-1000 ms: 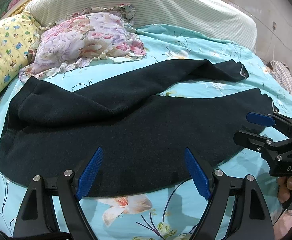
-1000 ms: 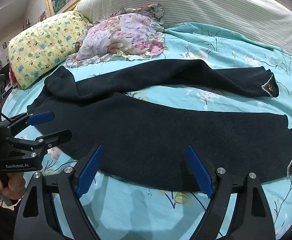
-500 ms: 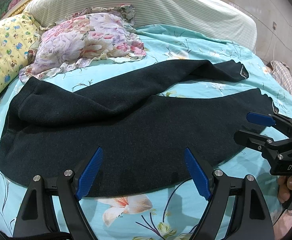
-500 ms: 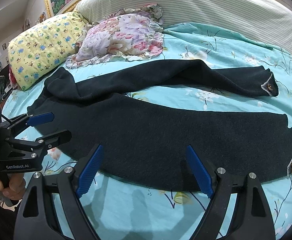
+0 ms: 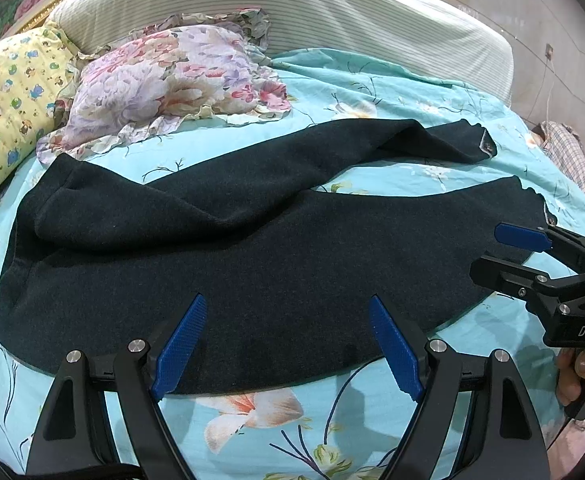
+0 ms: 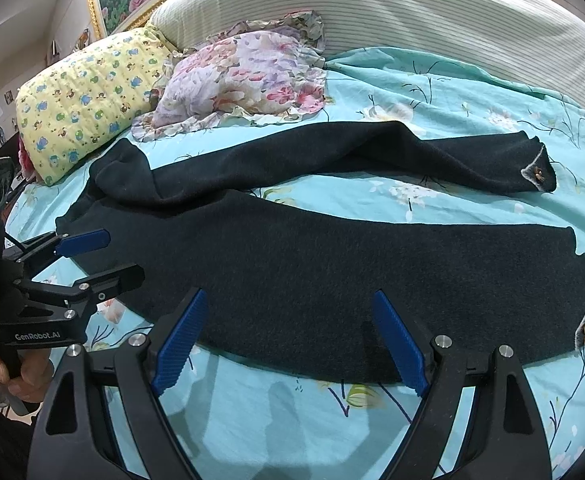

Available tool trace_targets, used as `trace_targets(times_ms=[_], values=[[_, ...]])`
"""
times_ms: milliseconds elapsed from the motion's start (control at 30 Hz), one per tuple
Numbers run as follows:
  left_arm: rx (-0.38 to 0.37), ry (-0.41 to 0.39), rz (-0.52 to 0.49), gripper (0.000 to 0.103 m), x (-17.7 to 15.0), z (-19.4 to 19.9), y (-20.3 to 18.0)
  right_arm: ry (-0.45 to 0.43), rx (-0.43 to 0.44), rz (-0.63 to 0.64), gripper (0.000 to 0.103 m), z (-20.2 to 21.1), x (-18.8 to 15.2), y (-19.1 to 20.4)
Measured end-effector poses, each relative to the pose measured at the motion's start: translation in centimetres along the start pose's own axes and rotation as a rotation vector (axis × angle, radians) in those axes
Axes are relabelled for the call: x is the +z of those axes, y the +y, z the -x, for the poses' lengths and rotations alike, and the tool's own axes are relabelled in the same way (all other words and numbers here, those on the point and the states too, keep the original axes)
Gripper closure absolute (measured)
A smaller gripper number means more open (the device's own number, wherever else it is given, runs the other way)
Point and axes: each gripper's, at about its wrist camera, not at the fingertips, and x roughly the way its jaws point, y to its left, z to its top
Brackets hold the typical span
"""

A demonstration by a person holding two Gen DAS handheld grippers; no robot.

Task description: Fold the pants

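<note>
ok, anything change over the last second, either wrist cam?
Nothing visibly changed. The dark knit pants lie spread flat on the turquoise floral bedsheet, legs apart. Both claws, left and right, hover open at the near edge, gripping nothing.

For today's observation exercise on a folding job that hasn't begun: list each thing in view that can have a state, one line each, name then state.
pants: unfolded, lying flat on the bed, legs spread apart in a V
left gripper: open, holding nothing, over the near edge of the pants
right gripper: open, holding nothing, over the near leg
floral pillow: lying against the headboard, slightly rumpled
yellow pillow: lying beside the floral pillow
</note>
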Motion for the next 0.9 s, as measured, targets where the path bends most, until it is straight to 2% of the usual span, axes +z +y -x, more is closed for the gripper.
trace_targets(times_ms=[900], values=[[-0.005,0.008,0.006,0.019,0.47,-0.26,-0.05,0.005,0.005,0.001,0.018,-0.13,0.08,-0.26]])
